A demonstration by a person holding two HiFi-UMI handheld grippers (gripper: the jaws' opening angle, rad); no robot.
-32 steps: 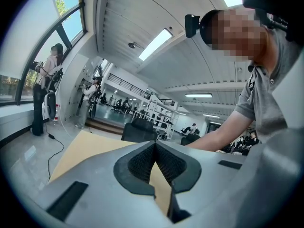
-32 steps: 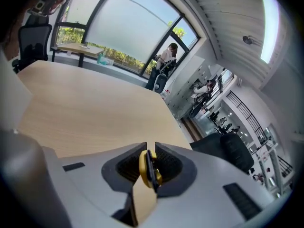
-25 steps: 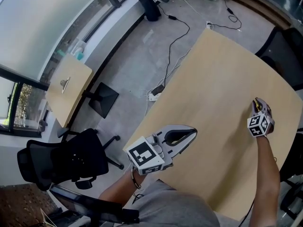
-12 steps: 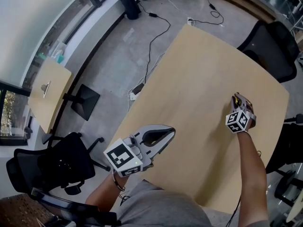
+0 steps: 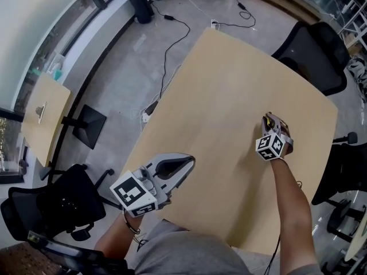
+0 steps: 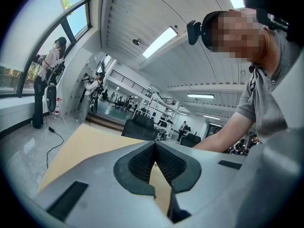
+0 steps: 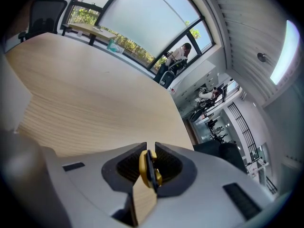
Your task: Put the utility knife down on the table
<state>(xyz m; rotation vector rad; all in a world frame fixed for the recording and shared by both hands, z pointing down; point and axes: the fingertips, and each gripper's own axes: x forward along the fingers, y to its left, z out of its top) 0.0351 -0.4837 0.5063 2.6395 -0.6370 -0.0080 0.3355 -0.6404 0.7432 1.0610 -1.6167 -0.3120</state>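
The utility knife (image 7: 148, 167), yellow with a black part, stands on edge between the pads of my right gripper (image 7: 149, 147), which is shut on it. In the head view this gripper (image 5: 268, 119) tilts down over the right side of the light wooden table (image 5: 229, 79), and a bit of yellow shows at its tips. Whether the knife touches the wood I cannot tell. My left gripper (image 5: 188, 161) sits level at the table's near left edge. In the left gripper view its fingertips (image 6: 155, 144) meet with nothing between them.
A black office chair (image 5: 312, 56) stands at the table's far right corner and another (image 5: 63, 205) at lower left. A small wooden side table (image 5: 40, 116) is on the left. Cables (image 5: 172, 44) run across the grey floor.
The right gripper has sunk a little toward the tabletop with the knife still in it. The left gripper has kept its place. The head camera's view has shifted.
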